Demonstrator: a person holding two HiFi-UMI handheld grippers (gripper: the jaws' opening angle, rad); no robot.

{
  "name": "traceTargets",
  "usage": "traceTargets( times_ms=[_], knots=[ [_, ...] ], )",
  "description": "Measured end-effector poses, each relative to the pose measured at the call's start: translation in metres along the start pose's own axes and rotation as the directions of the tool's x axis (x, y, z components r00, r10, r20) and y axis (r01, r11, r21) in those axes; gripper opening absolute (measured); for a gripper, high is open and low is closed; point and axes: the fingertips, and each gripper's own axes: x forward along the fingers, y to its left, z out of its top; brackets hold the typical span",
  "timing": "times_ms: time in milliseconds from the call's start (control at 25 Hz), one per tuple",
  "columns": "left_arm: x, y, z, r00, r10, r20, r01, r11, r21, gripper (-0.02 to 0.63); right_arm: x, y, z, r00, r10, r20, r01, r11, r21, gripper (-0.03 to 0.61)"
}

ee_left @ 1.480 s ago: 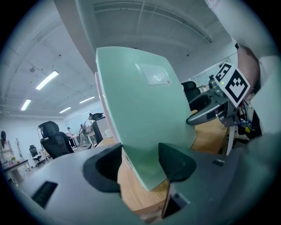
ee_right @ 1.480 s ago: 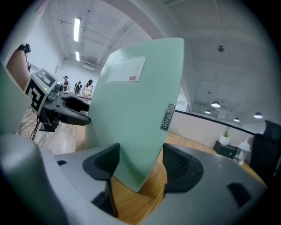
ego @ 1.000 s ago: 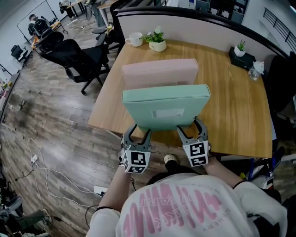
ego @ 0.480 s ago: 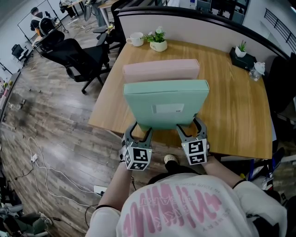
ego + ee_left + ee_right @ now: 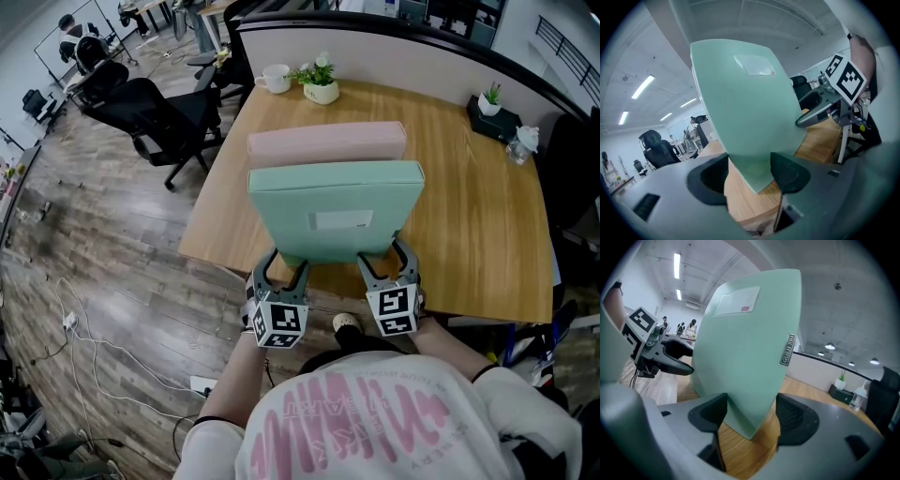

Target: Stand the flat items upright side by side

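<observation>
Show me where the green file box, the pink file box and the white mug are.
green file box [image 5: 328, 195], head view, on its broad face above the label.
pink file box [image 5: 326, 142], head view, middle of its visible face.
white mug [image 5: 274, 81], head view, on its side wall.

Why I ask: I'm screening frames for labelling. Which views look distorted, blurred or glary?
Head view: evenly lit and sharp, with only mild wide-angle curving of the table. Left gripper view: heavy fisheye inside a dark round border, so the green case bulges. Right gripper view: same fisheye; the ceiling lights blow out, but there is no glare on the case.
</observation>
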Motion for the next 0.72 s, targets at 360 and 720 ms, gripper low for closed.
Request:
traceTargets(
  times_ms=[360,720],
  knots=[
    [-0.004,-0.009,-0.017,0.997,-0.013,-0.072,0.014,1.0,0.011,0.27,0.013,-0.002,0.003,1.0,0.011,-0.011,-0.012,1.0,-0.026,0.314],
    [0.013,-0.002,-0.014,0.992,-0.028,-0.126,0.029,1.0,0.008,0.27,0.013,-0.006,0.002,1.0,-0.002,-0.016,0.002,1.0,-0.009,0.314]
  ],
)
